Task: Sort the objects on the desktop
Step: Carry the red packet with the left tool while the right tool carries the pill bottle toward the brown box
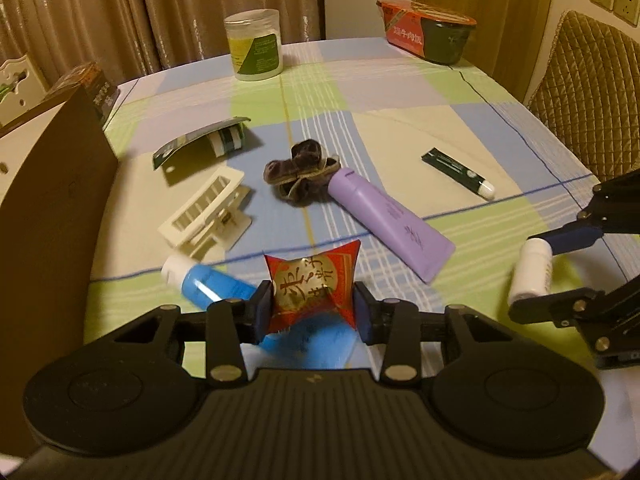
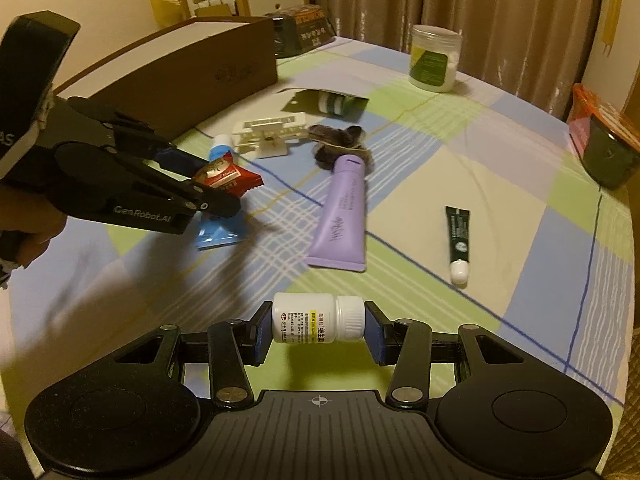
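A red snack packet (image 1: 314, 290) sits pinched between the pads of the left tool (image 1: 314, 308), lifted above a blue tube (image 1: 212, 282) that lies on the counter (image 1: 400, 92) near its left edge. The right tool (image 2: 319, 322) grips a white pill bottle (image 2: 318, 318) held sideways, cap to the right, off the cloth. Toward the middle of the counter lie a purple tube (image 1: 390, 226), a dark velvet scrunchie (image 1: 300, 172) touching its cap, and a cream hair clip (image 1: 206, 210). A small dark green tube (image 1: 458, 174) lies toward the right edge. A brown box (image 2: 180, 74) stands along the left edge.
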The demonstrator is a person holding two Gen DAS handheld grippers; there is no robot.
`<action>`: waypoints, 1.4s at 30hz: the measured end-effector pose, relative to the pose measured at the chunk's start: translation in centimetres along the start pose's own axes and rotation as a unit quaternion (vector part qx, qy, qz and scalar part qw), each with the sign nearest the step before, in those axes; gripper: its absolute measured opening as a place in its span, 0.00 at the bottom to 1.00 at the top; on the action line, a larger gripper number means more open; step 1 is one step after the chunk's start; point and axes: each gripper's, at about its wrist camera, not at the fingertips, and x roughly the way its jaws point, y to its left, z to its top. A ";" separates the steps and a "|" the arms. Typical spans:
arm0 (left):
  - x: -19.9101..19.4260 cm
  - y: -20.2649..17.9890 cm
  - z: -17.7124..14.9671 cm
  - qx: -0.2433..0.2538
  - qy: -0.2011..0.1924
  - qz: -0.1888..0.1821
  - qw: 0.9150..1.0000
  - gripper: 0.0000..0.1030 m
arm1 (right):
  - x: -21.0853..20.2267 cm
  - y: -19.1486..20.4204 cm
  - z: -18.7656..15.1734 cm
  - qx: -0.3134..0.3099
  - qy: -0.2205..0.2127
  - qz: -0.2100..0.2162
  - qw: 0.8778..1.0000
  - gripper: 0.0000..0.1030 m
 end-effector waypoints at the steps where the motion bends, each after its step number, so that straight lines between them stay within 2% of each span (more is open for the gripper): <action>1: -0.6 -0.1 -0.3 -0.003 -0.001 0.002 1.000 0.35 | -0.2 0.3 -0.1 -0.003 -0.002 0.003 1.000 0.44; 7: -4.4 -0.1 -2.5 -0.029 -0.009 0.024 0.999 0.35 | -1.1 2.3 0.1 -0.031 -0.012 0.028 0.999 0.45; 11: -7.0 0.9 -4.7 -0.061 -0.011 0.058 0.996 0.35 | -1.1 4.0 0.8 -0.051 -0.022 0.054 0.997 0.45; 18: -12.3 4.8 -9.0 -0.125 -0.011 0.139 0.982 0.35 | -0.5 9.3 3.2 -0.100 -0.041 0.105 0.989 0.45; 22: -14.7 7.1 -11.5 -0.153 -0.013 0.164 0.975 0.35 | -0.1 13.1 4.2 -0.117 -0.046 0.118 0.985 0.45; 25: -16.0 8.9 -13.3 -0.164 -0.016 0.168 0.972 0.35 | 0.2 15.7 5.0 -0.119 -0.053 0.116 0.985 0.45; 30: -17.9 12.6 -15.6 -0.145 -0.020 0.155 0.977 0.35 | 1.3 20.0 6.4 -0.088 -0.053 0.088 0.991 0.45; 35: -19.7 16.8 -16.4 -0.119 -0.032 0.143 0.982 0.35 | 1.9 24.3 8.4 -0.068 -0.058 0.066 0.994 0.45; 42: -22.0 22.1 -16.9 -0.083 -0.048 0.126 0.987 0.35 | 2.3 28.0 11.1 -0.038 -0.070 0.038 0.996 0.45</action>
